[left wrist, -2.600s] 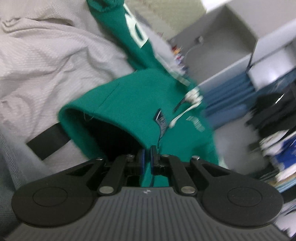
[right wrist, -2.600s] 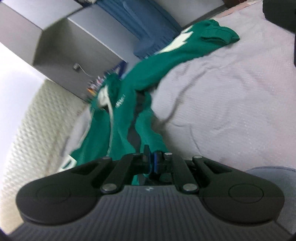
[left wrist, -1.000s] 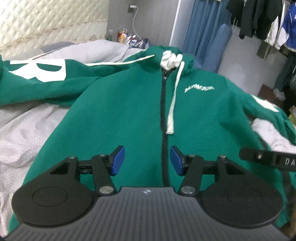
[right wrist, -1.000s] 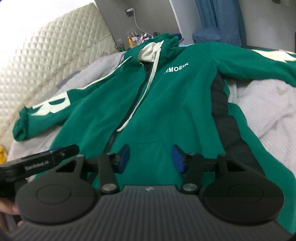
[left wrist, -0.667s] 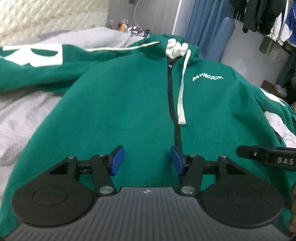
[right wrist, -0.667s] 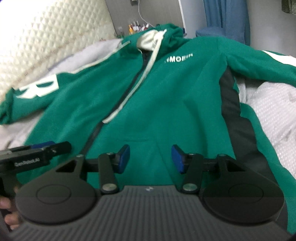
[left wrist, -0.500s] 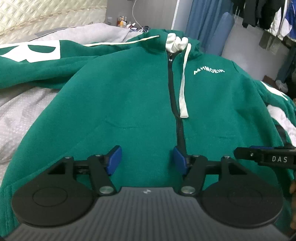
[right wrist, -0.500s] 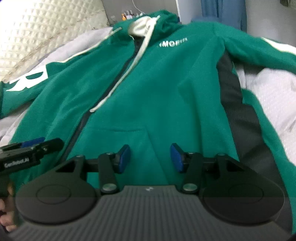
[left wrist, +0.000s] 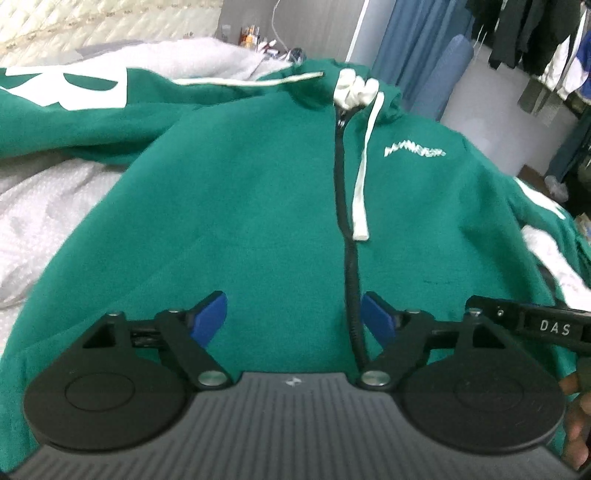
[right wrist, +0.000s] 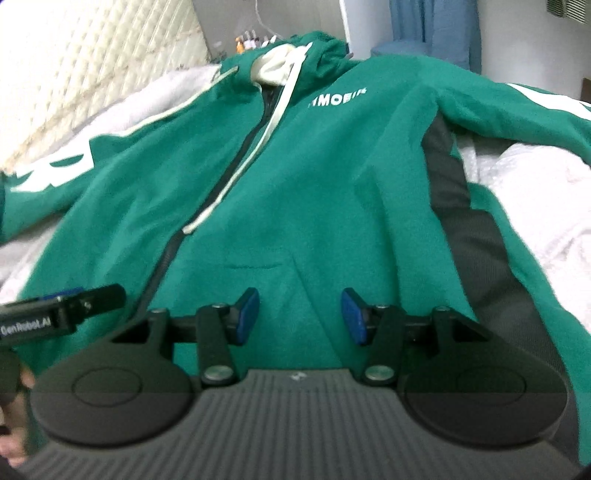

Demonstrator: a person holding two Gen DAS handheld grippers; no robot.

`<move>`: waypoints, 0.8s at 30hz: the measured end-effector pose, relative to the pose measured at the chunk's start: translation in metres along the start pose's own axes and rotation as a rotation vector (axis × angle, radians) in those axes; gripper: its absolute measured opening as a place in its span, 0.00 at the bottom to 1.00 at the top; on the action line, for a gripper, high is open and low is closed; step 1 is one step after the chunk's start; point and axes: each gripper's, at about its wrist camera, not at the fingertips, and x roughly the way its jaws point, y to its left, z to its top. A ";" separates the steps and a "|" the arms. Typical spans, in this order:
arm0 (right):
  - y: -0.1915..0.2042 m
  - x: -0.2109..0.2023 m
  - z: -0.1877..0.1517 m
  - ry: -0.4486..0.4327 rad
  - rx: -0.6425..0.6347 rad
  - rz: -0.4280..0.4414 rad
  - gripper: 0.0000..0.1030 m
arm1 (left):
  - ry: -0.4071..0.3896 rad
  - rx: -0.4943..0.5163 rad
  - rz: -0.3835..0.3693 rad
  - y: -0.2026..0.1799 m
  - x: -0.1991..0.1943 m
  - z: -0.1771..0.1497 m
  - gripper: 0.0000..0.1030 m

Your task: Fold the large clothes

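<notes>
A green zip hoodie (left wrist: pixel 258 206) lies spread face up on the bed, hood at the far end, white drawstring (left wrist: pixel 364 166) on its chest. It also shows in the right wrist view (right wrist: pixel 332 192), with a dark side panel (right wrist: pixel 465 221). Its sleeves lie out to both sides, with white lettering on the left sleeve (left wrist: pixel 74 88). My left gripper (left wrist: pixel 293 317) is open and empty over the lower front, near the zip (left wrist: pixel 347 236). My right gripper (right wrist: pixel 299 314) is open and empty over the lower right front.
The bed has a pale grey cover (left wrist: pixel 40 206) and a quilted headboard (right wrist: pixel 110 55). Bottles stand on a nightstand (left wrist: pixel 255 37) behind the hood. Blue curtains (left wrist: pixel 417 48) and hanging clothes (left wrist: pixel 528 33) are at the far right.
Both grippers let go of the hoodie, which now lies flat. Over the last second both have moved lower and closer over its lower front, and the left jaws have opened wider.
</notes>
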 end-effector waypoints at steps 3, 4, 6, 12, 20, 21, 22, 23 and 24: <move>0.000 -0.015 0.002 -0.035 0.015 0.003 0.57 | -0.030 0.002 -0.013 0.000 -0.012 0.000 0.83; 0.000 -0.020 0.004 -0.045 0.019 0.005 0.57 | -0.041 0.002 -0.018 0.000 -0.015 -0.001 0.83; 0.000 -0.030 0.007 -0.067 0.016 0.001 0.57 | -0.058 0.007 -0.023 0.000 -0.022 -0.001 0.83; -0.008 -0.053 0.026 -0.117 0.048 -0.019 0.64 | -0.117 0.007 -0.054 0.004 -0.040 -0.004 0.86; -0.058 -0.064 0.059 -0.173 0.237 -0.003 1.00 | -0.169 -0.003 -0.097 0.003 -0.051 -0.004 0.92; -0.072 -0.062 0.063 -0.179 0.269 -0.004 1.00 | -0.170 0.000 -0.100 0.001 -0.051 -0.004 0.92; -0.087 -0.061 0.068 -0.190 0.307 -0.017 1.00 | -0.170 0.003 -0.103 0.001 -0.051 -0.004 0.93; -0.101 -0.059 0.071 -0.201 0.350 -0.025 1.00 | -0.168 0.007 -0.103 0.000 -0.051 -0.005 0.93; -0.119 -0.057 0.075 -0.211 0.414 -0.022 1.00 | -0.167 0.009 -0.100 -0.001 -0.050 -0.006 0.93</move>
